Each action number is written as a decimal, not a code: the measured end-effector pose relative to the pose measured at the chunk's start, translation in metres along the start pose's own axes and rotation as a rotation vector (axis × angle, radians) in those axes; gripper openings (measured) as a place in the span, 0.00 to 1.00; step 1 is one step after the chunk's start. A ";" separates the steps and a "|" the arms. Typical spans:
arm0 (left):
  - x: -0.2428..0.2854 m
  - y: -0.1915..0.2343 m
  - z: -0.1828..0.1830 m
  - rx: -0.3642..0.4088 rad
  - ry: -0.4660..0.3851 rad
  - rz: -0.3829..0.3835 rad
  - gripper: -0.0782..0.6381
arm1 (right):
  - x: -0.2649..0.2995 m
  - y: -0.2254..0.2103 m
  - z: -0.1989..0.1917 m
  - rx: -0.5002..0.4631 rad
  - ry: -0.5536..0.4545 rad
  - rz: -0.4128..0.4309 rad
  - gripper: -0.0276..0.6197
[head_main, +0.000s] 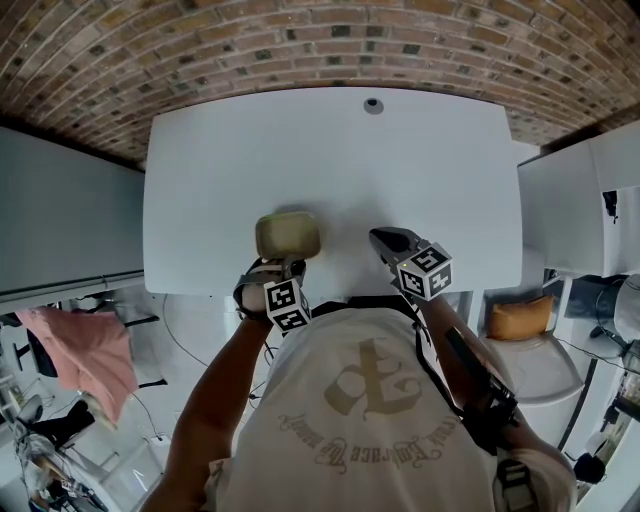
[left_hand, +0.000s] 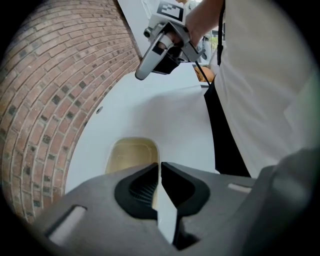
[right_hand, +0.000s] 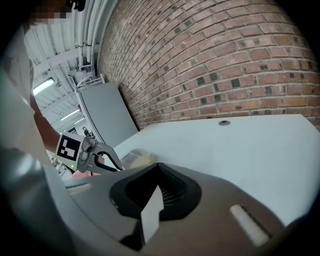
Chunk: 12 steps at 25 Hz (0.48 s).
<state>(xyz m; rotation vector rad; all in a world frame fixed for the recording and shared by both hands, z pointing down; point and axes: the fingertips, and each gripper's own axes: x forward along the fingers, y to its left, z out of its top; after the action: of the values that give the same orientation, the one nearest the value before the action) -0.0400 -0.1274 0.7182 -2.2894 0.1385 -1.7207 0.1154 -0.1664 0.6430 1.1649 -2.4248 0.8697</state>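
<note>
A cream plastic container (head_main: 287, 235) lies open side up on the white table (head_main: 420, 170), near its front edge. My left gripper (head_main: 283, 263) meets the container's near rim. In the left gripper view the jaws (left_hand: 159, 167) are closed to a thin slit on the rim of the container (left_hand: 131, 155). My right gripper (head_main: 380, 236) hovers shut and empty over bare table to the container's right. It also shows in the left gripper view as a gripper (left_hand: 142, 74) above the table. From the right gripper (right_hand: 157, 167), the container (right_hand: 137, 158) is partly hidden behind the jaws.
A round cable hole (head_main: 373, 105) sits at the table's far edge, with brick (head_main: 320, 40) beyond. A grey cabinet (head_main: 60, 220) stands left and a white desk (head_main: 570, 200) right. An orange cushion (head_main: 520, 318) lies on a chair, and a pink cloth (head_main: 95, 355) hangs at lower left.
</note>
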 end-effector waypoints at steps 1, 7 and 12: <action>-0.002 0.000 0.001 -0.003 -0.003 0.004 0.14 | -0.001 0.001 0.000 -0.002 0.000 0.000 0.06; -0.010 0.001 0.004 -0.025 -0.018 0.026 0.14 | -0.005 0.005 -0.002 -0.013 -0.002 0.005 0.06; -0.021 0.003 0.006 -0.054 -0.030 0.060 0.14 | -0.008 0.010 -0.001 -0.029 -0.001 0.011 0.06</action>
<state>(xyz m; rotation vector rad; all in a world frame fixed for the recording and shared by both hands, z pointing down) -0.0404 -0.1248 0.6964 -2.3230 0.2481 -1.6715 0.1127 -0.1563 0.6365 1.1432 -2.4388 0.8341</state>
